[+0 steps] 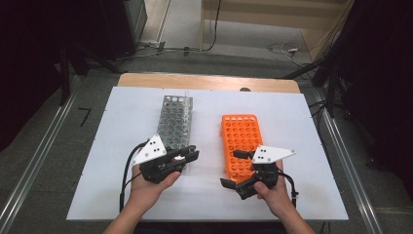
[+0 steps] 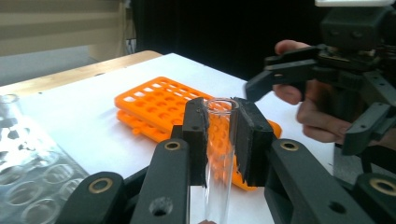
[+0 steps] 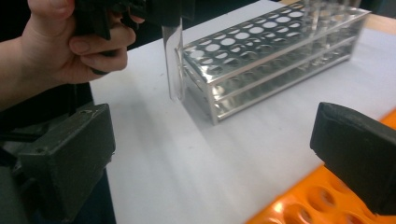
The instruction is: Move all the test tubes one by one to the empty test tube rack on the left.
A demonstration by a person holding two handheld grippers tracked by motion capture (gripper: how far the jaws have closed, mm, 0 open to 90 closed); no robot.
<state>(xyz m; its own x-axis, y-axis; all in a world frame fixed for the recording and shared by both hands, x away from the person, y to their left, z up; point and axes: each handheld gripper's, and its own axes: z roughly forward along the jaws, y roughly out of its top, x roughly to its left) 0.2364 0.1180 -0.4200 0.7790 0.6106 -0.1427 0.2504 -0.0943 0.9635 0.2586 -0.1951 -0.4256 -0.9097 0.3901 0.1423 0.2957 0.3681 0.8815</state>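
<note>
One white table top (image 1: 122, 146) carries two racks side by side and apart: one clear plastic test tube rack (image 1: 176, 122) on the left and one orange test tube rack (image 1: 241, 141) on the right, both lying lengthwise away from the person. The orange rack's wells look empty; at the far end of the clear rack a few tubes seem to stand, too blurred to count. Two hands come in from the near edge, each with one gripper. The left hand (image 1: 151, 187) holds the left gripper (image 1: 191, 155) angled toward the near end of the clear rack, its jaws closed on one clear glass test tube (image 2: 219, 154); in the left gripper view the pads press the tube just below its open rim, and the tube hangs upright. In the right gripper view that tube hangs just beside the near corner of the clear rack, above the table. The right hand (image 1: 275, 190) holds the right gripper (image 1: 233, 168) at the near end of the orange rack, pointing left, its jaws spread wide with nothing between them.
</note>
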